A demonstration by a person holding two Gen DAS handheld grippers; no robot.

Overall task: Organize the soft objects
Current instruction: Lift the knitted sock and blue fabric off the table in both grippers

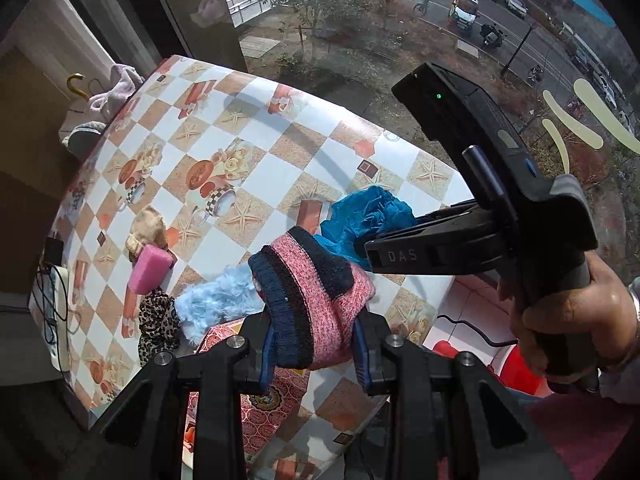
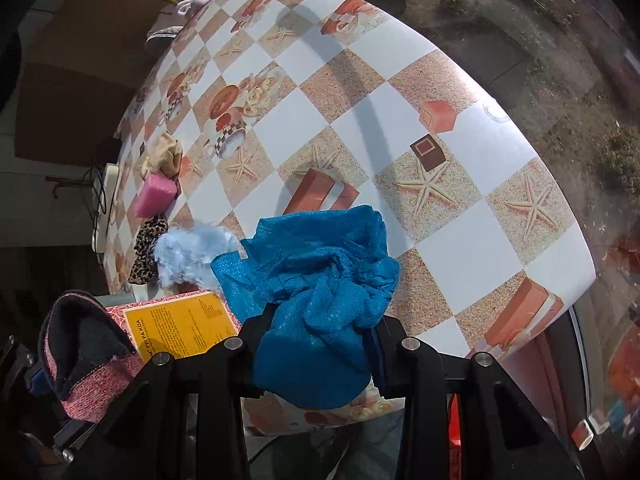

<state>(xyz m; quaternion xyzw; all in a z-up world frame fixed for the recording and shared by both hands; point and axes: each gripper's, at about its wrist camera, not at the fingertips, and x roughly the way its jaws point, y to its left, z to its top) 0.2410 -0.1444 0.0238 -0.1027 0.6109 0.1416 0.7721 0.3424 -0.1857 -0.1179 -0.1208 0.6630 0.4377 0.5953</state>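
My left gripper [image 1: 314, 354] is shut on a pink and navy knitted sock [image 1: 316, 292], held above the near edge of the checked table [image 1: 256, 128]. The right gripper [image 2: 318, 354] is shut on a bunched blue cloth [image 2: 320, 280]; in the left wrist view it shows as a black tool [image 1: 424, 250] in a person's hand [image 1: 568, 320], with the blue cloth [image 1: 368, 216] at its tip. The sock [image 2: 86, 354] also appears at the lower left of the right wrist view. On the table lie a pale blue fluffy piece [image 1: 218, 300], a leopard-print item [image 1: 158, 326], a pink sponge [image 1: 150, 268] and a beige cloth [image 1: 146, 226].
A red patterned box with a yellow label [image 2: 180, 326] sits at the table's near edge. A white power strip with cables [image 1: 56, 300] lies left of the table. A window [image 1: 400, 20] rises behind the far edge. A pale garment and a hanger [image 1: 108, 92] sit far left.
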